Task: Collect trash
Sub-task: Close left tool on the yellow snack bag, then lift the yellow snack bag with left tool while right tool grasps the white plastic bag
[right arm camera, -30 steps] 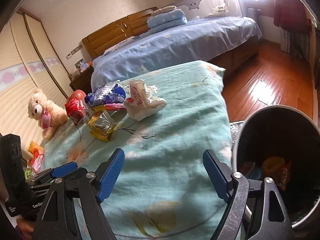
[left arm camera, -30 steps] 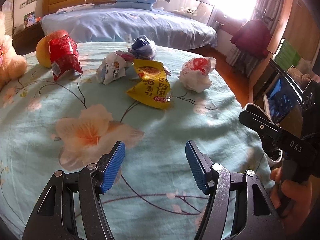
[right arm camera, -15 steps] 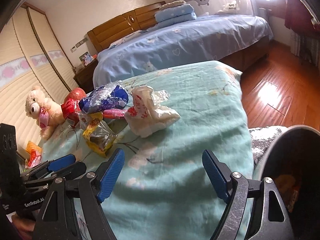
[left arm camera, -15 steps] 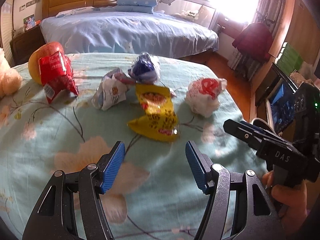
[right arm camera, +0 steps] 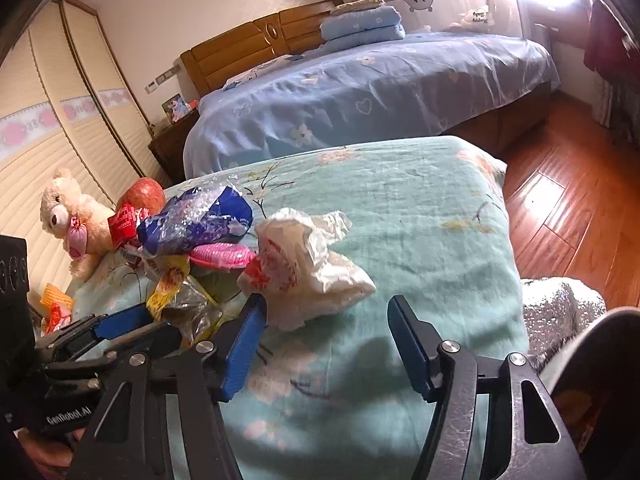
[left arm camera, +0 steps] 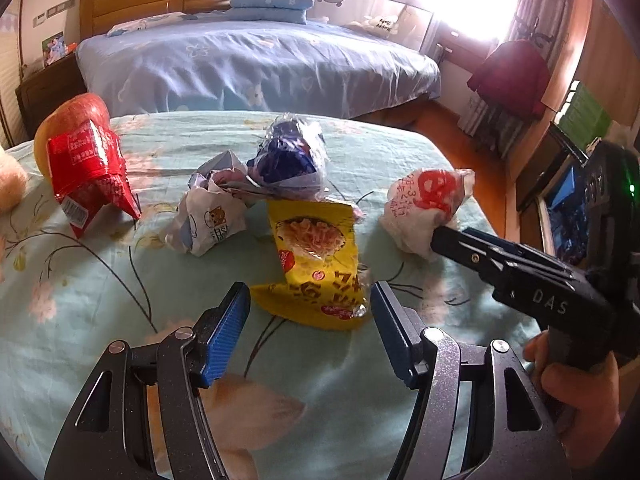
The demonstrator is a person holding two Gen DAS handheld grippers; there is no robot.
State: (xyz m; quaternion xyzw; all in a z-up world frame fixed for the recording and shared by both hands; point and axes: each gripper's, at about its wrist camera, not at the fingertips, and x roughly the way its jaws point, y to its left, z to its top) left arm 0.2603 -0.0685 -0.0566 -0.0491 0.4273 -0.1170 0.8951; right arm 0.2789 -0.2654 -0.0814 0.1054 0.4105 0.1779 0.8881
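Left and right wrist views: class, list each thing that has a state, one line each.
yellow snack bag: crumpled, lying just ahead of the left gripper, untouched
white plastic bag: crumpled, at the right gripper, not gripped
left gripper: jaws closing, nothing between
right gripper: jaws closing, nothing clamped
red wrapper: standing, creased
blue wrapper: crumpled

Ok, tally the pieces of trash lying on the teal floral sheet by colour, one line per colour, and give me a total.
Red: 1, the red wrapper
White: 2, the white printed wrapper and the white crumpled bag with red print
Blue: 1, the blue foil bag
Yellow: 1, the yellow snack packet
Pink: 1, the pink wrapper
Total: 6
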